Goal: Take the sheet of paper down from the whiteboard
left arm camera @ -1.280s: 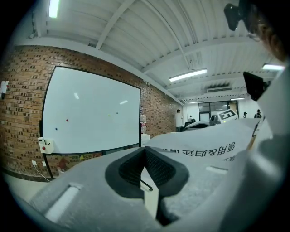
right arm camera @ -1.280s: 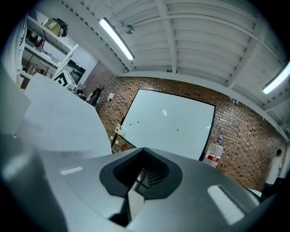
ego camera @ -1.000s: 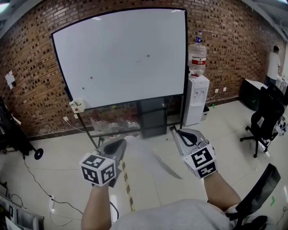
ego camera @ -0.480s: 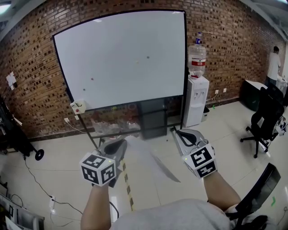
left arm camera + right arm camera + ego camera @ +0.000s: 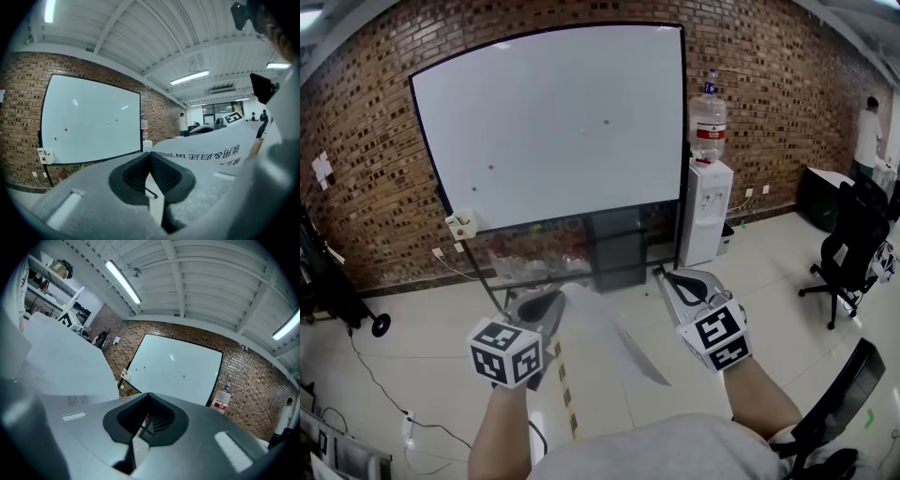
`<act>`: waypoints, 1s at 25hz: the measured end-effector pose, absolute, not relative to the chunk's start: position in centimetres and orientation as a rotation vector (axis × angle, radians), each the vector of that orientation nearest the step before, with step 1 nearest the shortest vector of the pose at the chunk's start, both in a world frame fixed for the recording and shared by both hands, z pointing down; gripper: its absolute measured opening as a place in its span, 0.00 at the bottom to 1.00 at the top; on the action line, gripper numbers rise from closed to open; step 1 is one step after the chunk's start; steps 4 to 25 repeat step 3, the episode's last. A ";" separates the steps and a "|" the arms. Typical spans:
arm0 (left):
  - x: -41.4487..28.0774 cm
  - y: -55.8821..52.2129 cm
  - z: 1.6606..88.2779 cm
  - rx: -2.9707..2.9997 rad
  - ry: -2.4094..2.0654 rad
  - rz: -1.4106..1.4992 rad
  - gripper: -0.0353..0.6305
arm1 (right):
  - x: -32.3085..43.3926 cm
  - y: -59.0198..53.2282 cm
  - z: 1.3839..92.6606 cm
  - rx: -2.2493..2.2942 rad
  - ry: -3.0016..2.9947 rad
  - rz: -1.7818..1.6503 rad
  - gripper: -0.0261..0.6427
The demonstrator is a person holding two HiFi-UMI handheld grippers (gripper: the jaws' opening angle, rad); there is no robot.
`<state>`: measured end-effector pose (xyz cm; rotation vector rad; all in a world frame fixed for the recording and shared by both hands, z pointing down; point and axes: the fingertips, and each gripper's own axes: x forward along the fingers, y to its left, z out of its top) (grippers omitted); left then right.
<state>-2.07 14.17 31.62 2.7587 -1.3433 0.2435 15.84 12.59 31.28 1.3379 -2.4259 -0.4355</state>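
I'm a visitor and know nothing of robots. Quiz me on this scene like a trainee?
1. True or false: the white printed sheet of paper hangs on the white whiteboard.
2. Which has jaws shut on the sheet: left gripper, right gripper? A) left B) right C) both
3. Right of the whiteboard stands a white water ____ bearing a clear bottle.
Key: 1 false; 2 C; 3 dispenser.

The whiteboard [image 5: 553,122] is white in a black frame, on a red-brown brick wall [image 5: 366,216]. The paper [image 5: 609,337] is white with black print. The left claw [image 5: 548,302] and right claw [image 5: 677,283] are grey with black pads [image 5: 133,176]; their cubes [image 5: 504,353] bear black-and-white squares.
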 end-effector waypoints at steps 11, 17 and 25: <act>-1.7 14.3 31.5 2.759 -1.343 0.243 0.06 | 16.1 12.7 31.0 1.340 -2.428 -0.442 0.04; -1.7 14.3 31.5 2.759 -1.343 0.243 0.06 | 16.1 12.7 31.0 1.340 -2.428 -0.442 0.04; -1.7 14.3 31.5 2.759 -1.343 0.243 0.06 | 16.1 12.7 31.0 1.340 -2.428 -0.442 0.04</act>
